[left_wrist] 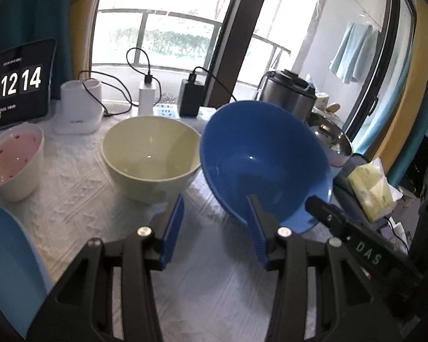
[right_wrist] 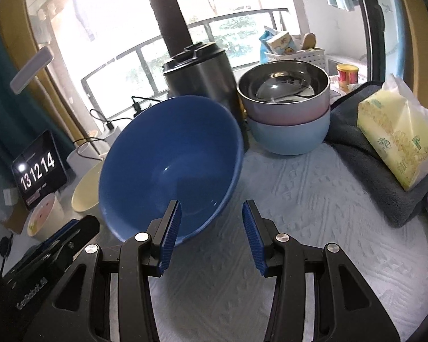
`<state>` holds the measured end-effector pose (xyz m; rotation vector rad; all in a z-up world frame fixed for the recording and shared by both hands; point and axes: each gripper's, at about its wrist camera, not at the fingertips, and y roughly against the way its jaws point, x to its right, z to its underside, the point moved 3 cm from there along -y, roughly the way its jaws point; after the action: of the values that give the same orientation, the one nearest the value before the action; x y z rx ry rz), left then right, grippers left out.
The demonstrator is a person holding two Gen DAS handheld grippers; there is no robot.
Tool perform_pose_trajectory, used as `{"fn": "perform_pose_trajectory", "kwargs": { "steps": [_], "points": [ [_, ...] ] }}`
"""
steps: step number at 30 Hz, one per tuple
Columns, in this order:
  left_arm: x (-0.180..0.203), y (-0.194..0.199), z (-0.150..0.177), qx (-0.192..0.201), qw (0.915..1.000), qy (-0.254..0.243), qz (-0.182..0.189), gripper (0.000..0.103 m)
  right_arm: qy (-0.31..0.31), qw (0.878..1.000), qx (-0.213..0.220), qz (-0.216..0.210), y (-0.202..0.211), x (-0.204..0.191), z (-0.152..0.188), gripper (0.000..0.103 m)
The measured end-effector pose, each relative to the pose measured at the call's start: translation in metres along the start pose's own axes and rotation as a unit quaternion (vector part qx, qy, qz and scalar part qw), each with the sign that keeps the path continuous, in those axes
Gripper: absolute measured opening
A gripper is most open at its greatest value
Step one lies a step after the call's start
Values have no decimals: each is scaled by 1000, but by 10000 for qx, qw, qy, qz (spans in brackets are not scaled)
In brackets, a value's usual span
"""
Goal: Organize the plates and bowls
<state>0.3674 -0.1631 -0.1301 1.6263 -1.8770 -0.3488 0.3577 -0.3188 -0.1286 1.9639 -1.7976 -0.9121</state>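
Observation:
A dark blue bowl (left_wrist: 256, 154) (right_wrist: 171, 165) stands steeply tilted, its mouth toward both cameras, between my two grippers. My left gripper (left_wrist: 216, 202) is open over the white tablecloth; only its right finger (left_wrist: 256, 216) reaches over the bowl's lower rim. My right gripper (right_wrist: 211, 205) is open too, and its left finger (right_wrist: 172, 219) reaches into the same bowl. Neither pair of jaws pinches the rim. Whether the bowl's underside touches the table is hidden. A cream bowl (left_wrist: 151, 156) (right_wrist: 85, 191) sits upright just left of it.
At back right a steel-lined pink bowl (right_wrist: 285, 94) is nested in a light blue bowl (right_wrist: 288, 139). Also here: a steel canister (right_wrist: 199, 77), a tissue pack (right_wrist: 399, 139) on a grey towel (right_wrist: 353, 148), a white cup (left_wrist: 14, 162), a light blue plate (left_wrist: 8, 256), a clock display (left_wrist: 14, 82), chargers (left_wrist: 147, 97).

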Motion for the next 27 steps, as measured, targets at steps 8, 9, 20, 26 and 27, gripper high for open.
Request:
{"fn": "perform_pose_trajectory", "kwargs": {
  "steps": [8,9,20,26,27],
  "points": [
    [8,-17,4,-65,9998,-125,113,38,-190,9997,-133,-32,-16,9,3,47],
    [10,-19,5,-106,9998,-136,135,33,-193,9997,-117,-31,-16,9,2,47],
    [16,-16,8,-141,9993,-256,246,21,-27,9999,-147,-86,-12,4,7,23],
    [21,2,8,37,9987,-434,261,21,52,10000,0,-57,5,-1,7,23],
    [21,4,8,44,9987,-440,268,21,60,10000,22,-53,8,-1,8,23]
  ]
}}
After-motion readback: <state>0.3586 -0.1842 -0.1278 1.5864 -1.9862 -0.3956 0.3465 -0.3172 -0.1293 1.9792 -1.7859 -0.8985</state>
